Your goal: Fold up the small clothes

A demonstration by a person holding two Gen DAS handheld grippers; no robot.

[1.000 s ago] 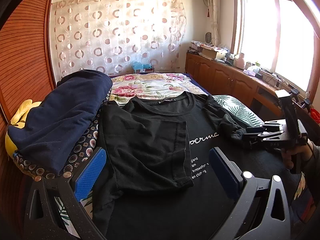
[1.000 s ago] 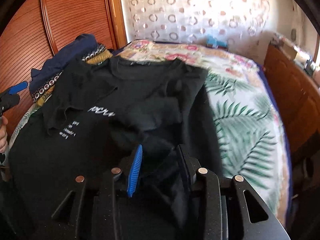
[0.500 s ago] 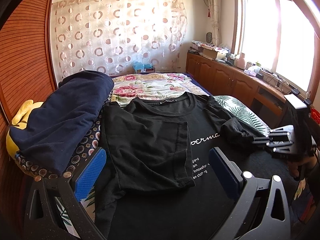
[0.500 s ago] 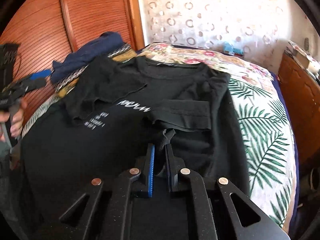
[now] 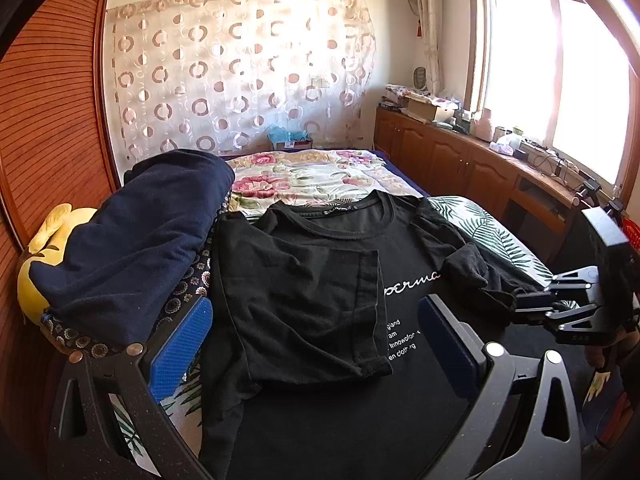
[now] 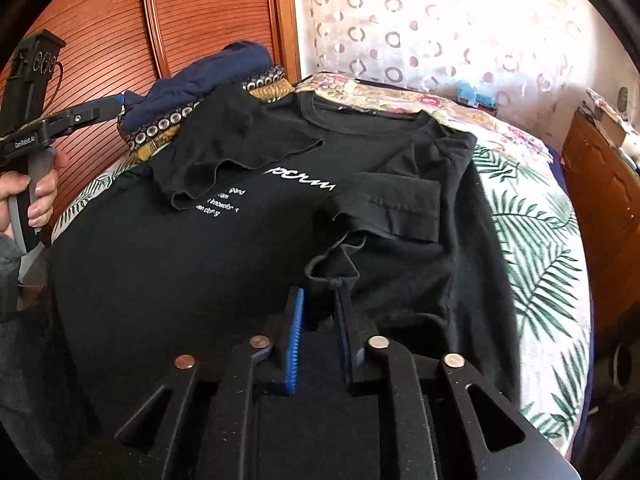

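Observation:
A black T-shirt [image 5: 304, 292] with white lettering lies flat on the bed, and its left sleeve is folded over the chest. My left gripper [image 5: 314, 308] hovers wide open above the shirt's lower half, with nothing between its blue pads. In the right wrist view it shows at the far left [image 6: 100, 110], held by a hand. My right gripper [image 6: 320, 290] sits low over the T-shirt [image 6: 160, 280]. Its jaws are opening, and a puckered corner of the right sleeve [image 6: 384, 208] rests just ahead of its fingertips, unpinched. The left wrist view shows this gripper [image 5: 518, 306] at the sleeve's end.
A navy garment pile [image 5: 132, 240] and a yellow plush [image 5: 40, 248] lie along the bed's left side by the wooden sliding doors [image 6: 192, 20]. Wooden cabinets [image 5: 460, 160] run under the window. Leaf-print bedspread [image 6: 532, 240] shows beside the shirt.
My right gripper closed on the right sleeve's corner, drew it a little toward the shirt's near side, then parted its jaws again. The left gripper stayed where it was, open.

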